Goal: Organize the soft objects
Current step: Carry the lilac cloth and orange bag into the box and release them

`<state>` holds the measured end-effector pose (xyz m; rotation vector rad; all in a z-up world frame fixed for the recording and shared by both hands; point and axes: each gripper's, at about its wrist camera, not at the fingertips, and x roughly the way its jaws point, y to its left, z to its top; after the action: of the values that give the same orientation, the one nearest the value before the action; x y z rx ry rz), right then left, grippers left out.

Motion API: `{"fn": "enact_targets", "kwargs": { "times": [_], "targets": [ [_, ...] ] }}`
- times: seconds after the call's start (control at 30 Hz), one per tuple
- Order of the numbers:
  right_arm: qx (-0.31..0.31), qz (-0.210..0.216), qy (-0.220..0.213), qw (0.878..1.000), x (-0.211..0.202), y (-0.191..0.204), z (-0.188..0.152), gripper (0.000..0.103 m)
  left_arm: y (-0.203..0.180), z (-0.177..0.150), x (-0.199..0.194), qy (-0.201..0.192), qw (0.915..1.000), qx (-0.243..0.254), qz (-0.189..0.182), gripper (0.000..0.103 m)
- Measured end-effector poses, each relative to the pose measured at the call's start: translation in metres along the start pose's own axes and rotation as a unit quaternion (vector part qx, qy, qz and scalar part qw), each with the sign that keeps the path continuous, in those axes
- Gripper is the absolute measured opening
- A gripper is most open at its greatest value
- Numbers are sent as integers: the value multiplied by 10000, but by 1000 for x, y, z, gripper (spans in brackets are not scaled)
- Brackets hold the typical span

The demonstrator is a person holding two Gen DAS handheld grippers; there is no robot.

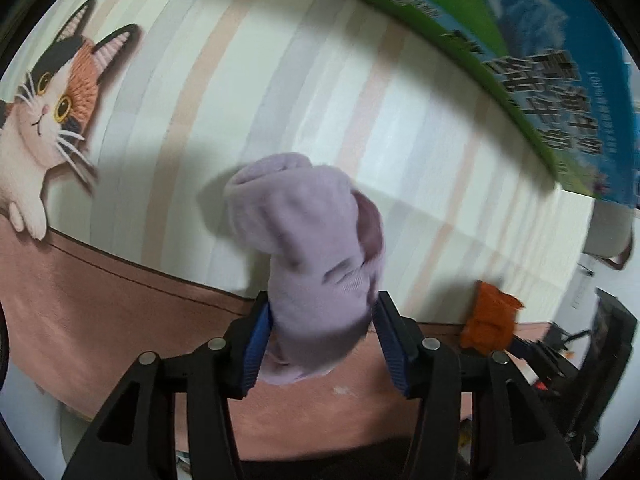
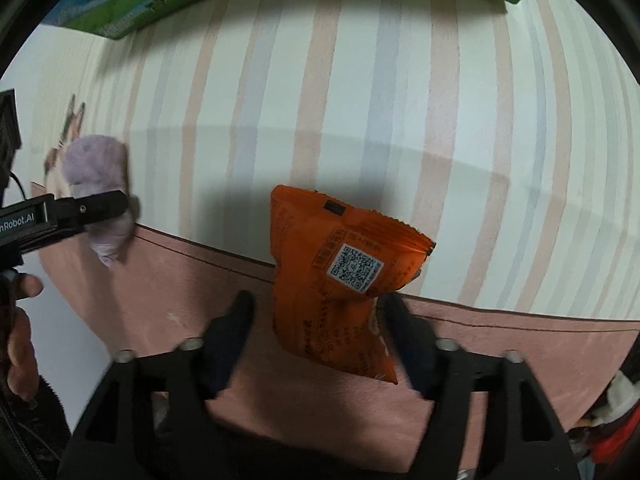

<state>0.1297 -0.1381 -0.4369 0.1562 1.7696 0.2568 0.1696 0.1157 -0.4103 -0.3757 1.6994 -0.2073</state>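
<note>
My left gripper (image 1: 322, 312) is shut on a lilac sock (image 1: 316, 248), held above the striped cloth; it also shows in the right wrist view (image 2: 96, 168) at the far left, with the left gripper's finger (image 2: 100, 204) across it. My right gripper (image 2: 318, 304) has its jaws apart around an orange snack packet (image 2: 332, 276) with a QR code. The packet touches the right finger, with a gap to the left finger. The packet shows small in the left wrist view (image 1: 490, 320).
A striped cloth (image 2: 360, 100) with a pink border (image 2: 180, 280) and a cat picture (image 1: 44, 112) covers the table. A green and blue carton (image 1: 540, 60) stands at the far edge. Dark clutter (image 1: 592, 352) lies at the right.
</note>
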Motion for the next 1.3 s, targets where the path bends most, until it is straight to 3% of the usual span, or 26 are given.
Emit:
{"fn": "enact_targets", "kwargs": {
  "times": [0.13, 0.3, 0.43, 0.47, 0.5, 0.53, 0.7, 0.8, 0.9, 1.0, 1.1, 1.3],
  "targets": [
    [124, 67, -179, 9997, -13, -12, 9, 82, 3, 3, -12, -122, 9998, 34, 161, 58],
    [217, -58, -214, 9995, -18, -21, 15, 82, 2, 16, -6, -98, 9996, -148, 232, 60],
    [120, -233, -305, 9992, -15, -8, 12, 81, -6, 21, 5, -173, 9966, 73, 808, 57],
    [95, -270, -354, 9990, -14, -4, 12, 76, -8, 20, 6, -217, 9956, 103, 903, 54],
    [82, -298, -374, 9988, -14, -3, 11, 57, -10, 18, 4, -323, 9944, 154, 997, 38],
    [77, -337, -356, 9988, -12, 2, 11, 48, -12, 15, 4, -342, 9939, 183, 1037, 36],
    [46, -42, -352, 9994, -18, 13, 10, 42, -26, -2, -25, -528, 9957, 250, 723, 34],
    [29, 549, -575, 9968, -62, 23, 8, 42, -45, -7, -77, -862, 9947, 455, 323, 34],
    [-70, 978, -1104, 9890, -128, 34, 17, 42, -76, 1, -129, -1218, 9895, 767, 88, 34],
    [-163, 1287, -1652, 9777, -192, 44, 41, 42, -104, 25, -174, -1356, 9854, 1023, -78, 34],
    [-67, 1452, -1970, 9696, -226, 45, 79, 42, -143, 64, -182, -1416, 9827, 1188, 135, 34],
    [468, 1421, -1865, 9710, -209, 51, 160, 42, -151, 143, -152, -697, 9909, 1031, 509, 34]
  ]
}}
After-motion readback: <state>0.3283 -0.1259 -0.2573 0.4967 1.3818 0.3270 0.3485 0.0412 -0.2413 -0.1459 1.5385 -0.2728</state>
